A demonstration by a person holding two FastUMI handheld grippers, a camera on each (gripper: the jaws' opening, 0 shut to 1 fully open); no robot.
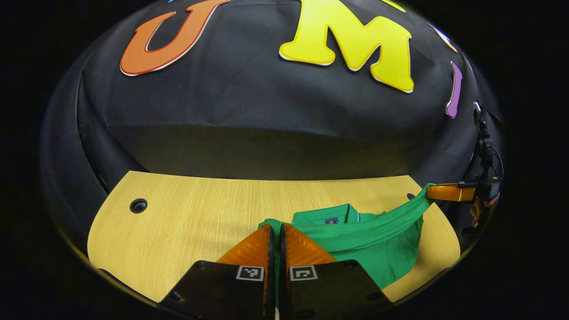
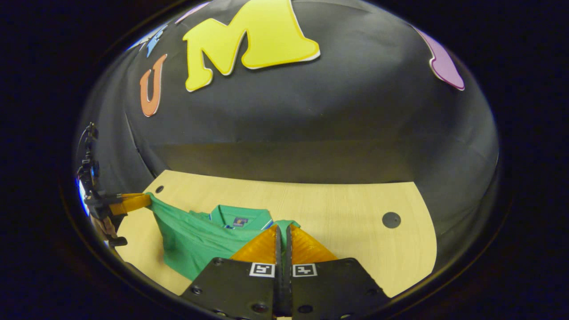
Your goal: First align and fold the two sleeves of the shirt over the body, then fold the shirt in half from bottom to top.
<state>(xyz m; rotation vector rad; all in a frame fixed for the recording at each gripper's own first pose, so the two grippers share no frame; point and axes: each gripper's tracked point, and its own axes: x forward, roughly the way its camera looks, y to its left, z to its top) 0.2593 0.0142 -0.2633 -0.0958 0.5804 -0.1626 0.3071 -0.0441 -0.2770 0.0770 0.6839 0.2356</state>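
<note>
A green polo shirt (image 1: 378, 249) lies on the wooden table (image 1: 191, 213), collar (image 1: 342, 215) toward the wall. Its lower edge is lifted and stretched taut between both grippers, above the body. My left gripper (image 1: 276, 227) is shut on one corner of that edge. In the left gripper view the right gripper (image 1: 430, 192) pinches the other corner at the far right. In the right gripper view the shirt (image 2: 191, 240) hangs to the left, with my right gripper (image 2: 283, 227) shut on its fabric and the left gripper (image 2: 146, 198) gripping the far corner. The collar (image 2: 240, 216) shows under the raised edge.
The table has round cable holes (image 1: 138, 205) (image 2: 391, 219) near its back corners. Bare wood (image 2: 355, 240) stretches to the right of the shirt in the right gripper view. A hand (image 1: 478, 211) holds the right gripper at the table's right end.
</note>
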